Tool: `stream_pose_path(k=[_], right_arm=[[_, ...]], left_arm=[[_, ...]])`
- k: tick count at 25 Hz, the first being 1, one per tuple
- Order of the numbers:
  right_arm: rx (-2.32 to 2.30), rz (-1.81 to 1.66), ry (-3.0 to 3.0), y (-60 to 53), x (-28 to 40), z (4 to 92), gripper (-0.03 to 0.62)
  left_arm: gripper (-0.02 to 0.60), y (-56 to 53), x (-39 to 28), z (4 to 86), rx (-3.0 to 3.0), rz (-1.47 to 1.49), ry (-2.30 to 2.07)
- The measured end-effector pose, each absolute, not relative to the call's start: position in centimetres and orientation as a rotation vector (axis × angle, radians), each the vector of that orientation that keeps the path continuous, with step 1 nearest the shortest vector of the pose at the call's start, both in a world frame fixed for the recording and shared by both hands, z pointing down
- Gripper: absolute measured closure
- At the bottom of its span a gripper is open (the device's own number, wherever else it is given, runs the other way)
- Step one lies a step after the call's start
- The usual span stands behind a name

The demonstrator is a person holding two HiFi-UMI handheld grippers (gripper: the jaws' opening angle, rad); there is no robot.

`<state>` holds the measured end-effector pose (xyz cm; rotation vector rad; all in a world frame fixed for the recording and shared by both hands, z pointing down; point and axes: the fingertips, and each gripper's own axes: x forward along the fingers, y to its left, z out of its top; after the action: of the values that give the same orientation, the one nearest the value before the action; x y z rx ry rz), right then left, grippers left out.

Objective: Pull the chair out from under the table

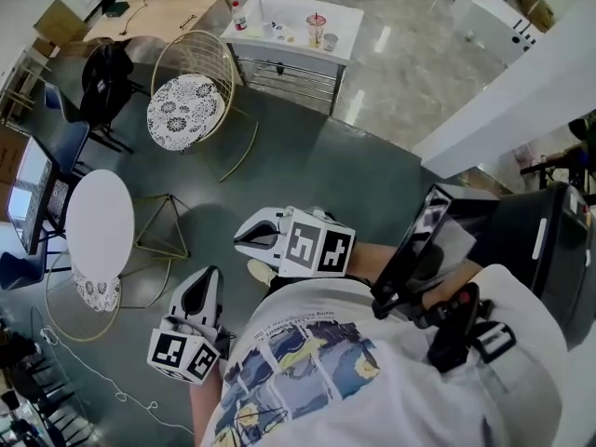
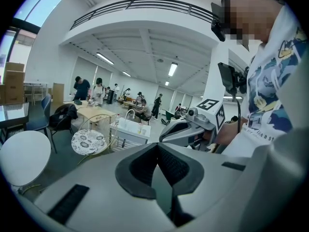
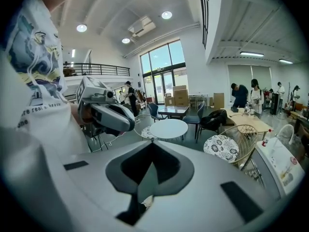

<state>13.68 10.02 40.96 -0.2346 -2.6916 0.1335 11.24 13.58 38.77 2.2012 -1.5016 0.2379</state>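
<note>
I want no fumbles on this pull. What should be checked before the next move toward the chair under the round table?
1. The chair sits under the round table: ok, its patterned seat shows below the white top.
2. The left claw is open: not ok, jaws together, empty.
3. The right claw is open: not ok, jaws together, empty.
4. Both claws are at the chair: not ok, they are held by the person's body.
5. Floor around the chair: cannot tell, a white cable lies close.
</note>
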Motion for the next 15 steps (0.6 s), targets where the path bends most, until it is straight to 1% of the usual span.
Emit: stream_pose_path(k=[15], right_arm=[[-0.255, 0.121, -2.680, 9.79, 13.16, 40.64, 0.583]], left_arm=[[0.572, 12.90, 10.98, 38.49, 2.211, 0.247, -1.488]])
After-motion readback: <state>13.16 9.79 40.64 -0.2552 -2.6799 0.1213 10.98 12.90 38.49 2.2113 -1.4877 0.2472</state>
